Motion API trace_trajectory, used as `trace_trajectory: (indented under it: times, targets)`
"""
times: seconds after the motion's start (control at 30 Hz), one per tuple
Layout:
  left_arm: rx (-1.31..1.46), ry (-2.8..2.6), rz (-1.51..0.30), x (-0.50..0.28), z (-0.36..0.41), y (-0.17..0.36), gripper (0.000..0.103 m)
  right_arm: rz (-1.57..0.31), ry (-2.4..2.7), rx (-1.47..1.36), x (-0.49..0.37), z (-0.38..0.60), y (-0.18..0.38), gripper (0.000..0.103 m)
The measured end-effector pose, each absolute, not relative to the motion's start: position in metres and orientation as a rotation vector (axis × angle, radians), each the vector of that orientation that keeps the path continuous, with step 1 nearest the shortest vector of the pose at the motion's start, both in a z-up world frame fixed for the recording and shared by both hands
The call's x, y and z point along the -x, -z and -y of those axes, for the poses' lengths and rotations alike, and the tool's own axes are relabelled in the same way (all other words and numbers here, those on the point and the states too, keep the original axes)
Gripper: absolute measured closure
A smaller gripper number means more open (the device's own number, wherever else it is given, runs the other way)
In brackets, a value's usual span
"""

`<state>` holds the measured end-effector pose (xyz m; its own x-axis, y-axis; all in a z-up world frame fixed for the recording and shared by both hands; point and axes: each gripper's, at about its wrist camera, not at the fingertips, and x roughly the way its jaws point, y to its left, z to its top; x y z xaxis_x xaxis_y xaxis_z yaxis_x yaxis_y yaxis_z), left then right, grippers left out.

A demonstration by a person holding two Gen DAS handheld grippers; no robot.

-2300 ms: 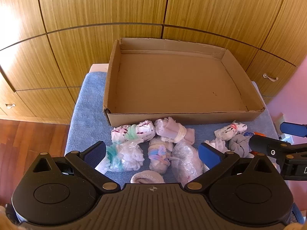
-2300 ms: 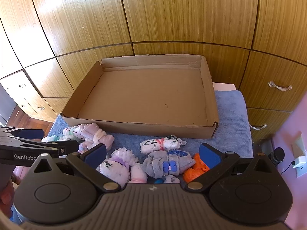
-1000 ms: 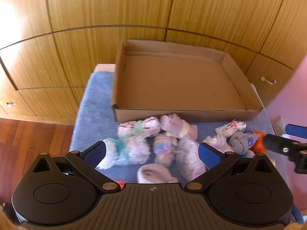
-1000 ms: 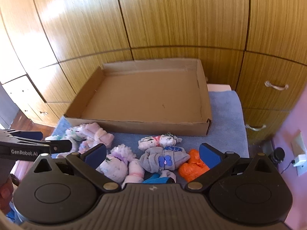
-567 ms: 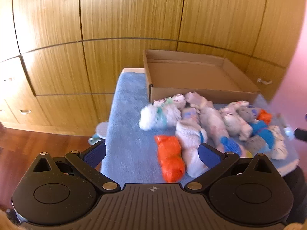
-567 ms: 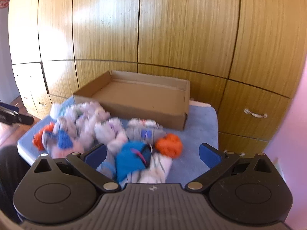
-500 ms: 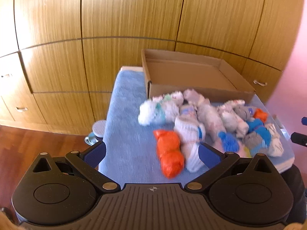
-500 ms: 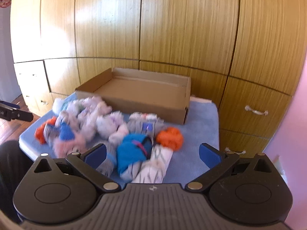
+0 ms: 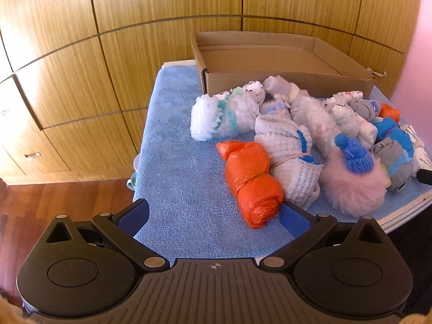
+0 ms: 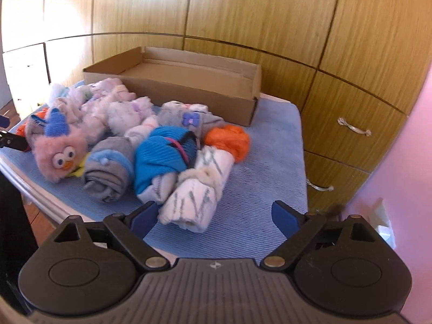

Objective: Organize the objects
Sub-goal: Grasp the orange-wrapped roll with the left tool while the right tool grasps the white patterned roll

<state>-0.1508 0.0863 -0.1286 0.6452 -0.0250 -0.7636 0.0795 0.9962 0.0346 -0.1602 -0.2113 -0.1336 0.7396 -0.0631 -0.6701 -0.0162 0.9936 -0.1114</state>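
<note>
Many rolled socks lie heaped on a blue towel (image 9: 172,162) over a small table, with wooden cupboards (image 9: 67,81) behind and wood floor (image 9: 48,202) at 8 o'clock. Beyond the heap an open cardboard box (image 9: 283,81) sits at 12. My left gripper (image 9: 213,217) hangs spread, empty; an orange roll (image 9: 251,181) lies by its right finger, long axis toward 11. My right gripper (image 10: 214,214) is spread too, a white roll (image 10: 201,189) pointing toward 1, perhaps touching nothing.
</note>
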Motion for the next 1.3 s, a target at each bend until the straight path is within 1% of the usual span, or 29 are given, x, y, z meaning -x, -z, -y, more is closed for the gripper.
trace_trajectory:
  times: [0.1, 0.17, 0.23, 0.3, 0.47, 0.6, 0.77, 0.8, 0.9, 0.97, 1.03, 1.13, 1.2, 1.23, 1.3]
  targets:
    - [-0.082, 0.049, -0.862, 0.148, -0.088, 0.128, 0.000, -0.732, 0.064, 0.082, 0.161, 0.220, 0.132, 0.016]
    - [-0.090, 0.042, -0.859, 0.148, -0.088, 0.128, 0.000, -0.726, 0.079, 0.065, 0.162, 0.225, 0.132, 0.022]
    - [-0.103, 0.024, -0.855, 0.148, -0.089, 0.127, 0.000, -0.717, 0.083, 0.057, 0.162, 0.226, 0.131, 0.031]
    - [-0.105, -0.002, -0.864, 0.147, -0.090, 0.128, 0.000, -0.714, 0.086, 0.051, 0.161, 0.225, 0.131, 0.034]
    - [-0.110, -0.048, -0.885, 0.150, -0.093, 0.128, 0.000, -0.731, 0.088, 0.015, 0.156, 0.226, 0.132, 0.034]
    - [-0.076, 0.002, -0.876, 0.154, -0.089, 0.121, 0.000, -0.707, 0.087, 0.004, 0.157, 0.221, 0.124, 0.034]
    - [-0.079, 0.001, -0.869, 0.141, -0.082, 0.118, 0.000, -0.695, 0.099, -0.036, 0.149, 0.222, 0.118, 0.035]
    - [-0.083, -0.006, -0.870, 0.137, -0.081, 0.119, 0.000, -0.698, 0.103, -0.038, 0.145, 0.221, 0.118, 0.036]
    - [-0.085, -0.013, -0.893, 0.122, -0.080, 0.124, 0.000, -0.711, 0.114, -0.047, 0.135, 0.217, 0.120, 0.048]
    - [-0.073, -0.004, -0.898, 0.118, -0.081, 0.126, 0.000, -0.723, 0.121, -0.054, 0.128, 0.216, 0.122, 0.050]
    - [-0.071, 0.007, -0.899, 0.117, -0.082, 0.127, 0.002, -0.736, 0.126, -0.060, 0.125, 0.215, 0.124, 0.054]
    - [-0.067, 0.024, -0.904, 0.115, -0.082, 0.129, 0.006, -0.767, 0.135, -0.079, 0.119, 0.220, 0.130, 0.055]
    - [-0.050, 0.038, -0.912, 0.113, -0.083, 0.130, 0.015, -0.786, 0.128, -0.107, 0.117, 0.223, 0.134, 0.056]
    - [-0.041, 0.045, -0.914, 0.113, -0.083, 0.130, 0.017, -0.790, 0.119, -0.123, 0.117, 0.224, 0.135, 0.059]
    - [-0.038, 0.051, -0.927, 0.112, -0.083, 0.133, 0.031, -0.798, 0.099, -0.136, 0.117, 0.223, 0.137, 0.063]
